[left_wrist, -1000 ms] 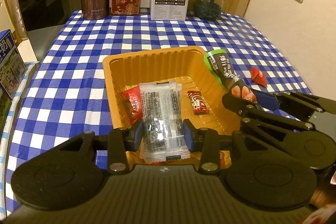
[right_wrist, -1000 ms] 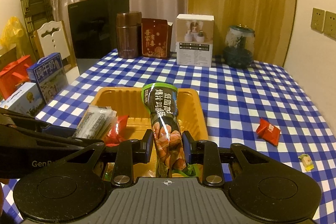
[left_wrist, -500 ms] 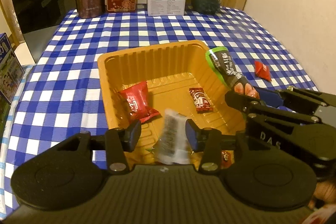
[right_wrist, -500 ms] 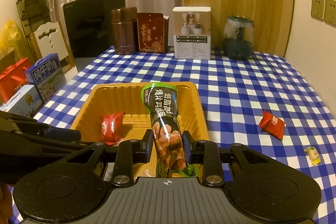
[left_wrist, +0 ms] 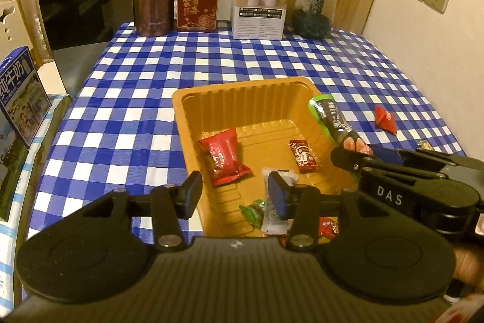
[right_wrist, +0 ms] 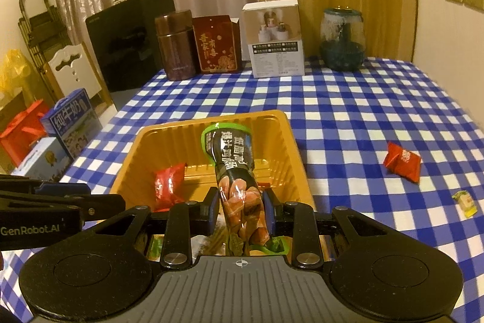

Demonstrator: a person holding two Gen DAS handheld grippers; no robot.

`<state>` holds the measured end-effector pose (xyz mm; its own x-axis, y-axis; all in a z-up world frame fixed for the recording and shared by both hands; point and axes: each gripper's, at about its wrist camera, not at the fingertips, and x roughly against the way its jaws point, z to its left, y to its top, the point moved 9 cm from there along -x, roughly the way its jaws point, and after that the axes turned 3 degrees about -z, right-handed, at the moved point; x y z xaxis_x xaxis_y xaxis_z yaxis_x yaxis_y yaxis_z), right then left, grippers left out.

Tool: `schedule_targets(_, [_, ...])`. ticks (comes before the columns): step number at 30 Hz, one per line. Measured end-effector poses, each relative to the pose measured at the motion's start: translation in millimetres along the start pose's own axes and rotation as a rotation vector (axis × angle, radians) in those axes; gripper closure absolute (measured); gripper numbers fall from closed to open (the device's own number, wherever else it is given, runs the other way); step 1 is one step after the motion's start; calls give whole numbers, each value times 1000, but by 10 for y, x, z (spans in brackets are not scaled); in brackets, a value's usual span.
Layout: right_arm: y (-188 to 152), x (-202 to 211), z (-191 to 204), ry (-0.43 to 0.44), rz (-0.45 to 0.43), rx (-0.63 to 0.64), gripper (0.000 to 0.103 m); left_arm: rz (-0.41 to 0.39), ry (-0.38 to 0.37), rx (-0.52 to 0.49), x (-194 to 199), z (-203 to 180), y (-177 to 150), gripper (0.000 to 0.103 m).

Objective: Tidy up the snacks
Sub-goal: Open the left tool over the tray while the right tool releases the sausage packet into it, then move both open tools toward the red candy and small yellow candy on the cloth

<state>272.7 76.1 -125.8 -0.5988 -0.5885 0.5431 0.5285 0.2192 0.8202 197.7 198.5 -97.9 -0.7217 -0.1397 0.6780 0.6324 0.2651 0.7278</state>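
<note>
Now clear packet (left_wrist: 276,202) beneath open left gripper (left_wrist: 234,191)

Checked table (left_wrist: 211,74): orange tray (left_wrist: 242,93), red packet (right_wrist: 402,161), boxes.

You could read "DAS" in white on the side of the right gripper (left_wrist: 351,155), seen just right of the orange tray (left_wrist: 193,123). "GenRobot.AI" stood in white on the left gripper (right_wrist: 99,202), at the tray's left. On the blue milk carton (right_wrist: 71,120), left of the tray, were the characters 纯牛奶. The red tin (left_wrist: 198,5) beyond the tray bore gold Chinese characters, not clearly legible. The dark snack packet (right_wrist: 234,162) over the tray carried white Chinese lettering you could not make out.
</note>
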Motion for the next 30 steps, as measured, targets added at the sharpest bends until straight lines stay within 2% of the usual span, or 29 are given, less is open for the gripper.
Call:
schedule_targets(2, [-28,-22,7,14,15,-7,65,0,1,2,15,13,-6,59])
schedule_targets(3, [-37,-9,-3,12,12,-8,48,0,0,5,24,21,-11,59])
schedule_targets(4, [-42,13,-9,12,4,-10,36,1,0,8,31,24,-20,59])
schedule_targets(8, [-99,167,-63,4,-11,-12,36,-1,3,14,104,32,-70,59])
schedule_targets(15, [-257,592,-252,-65,-36,-45,36,1,-20,10,295,-82,-188,54])
schedule_targets(18, [-344,781,-339,-95,-31,-68,36,-2,-36,-2,402,-192,-236,52])
schedule_targets(22, [-447,1026,-481,-138,-25,-107,36,-14,-58,-26,559,-376,-266,42])
schedule_targets(30, [-575,1485,-765,-226,-20,-158,35,-32,-123,-52,785,-810,-342,37])
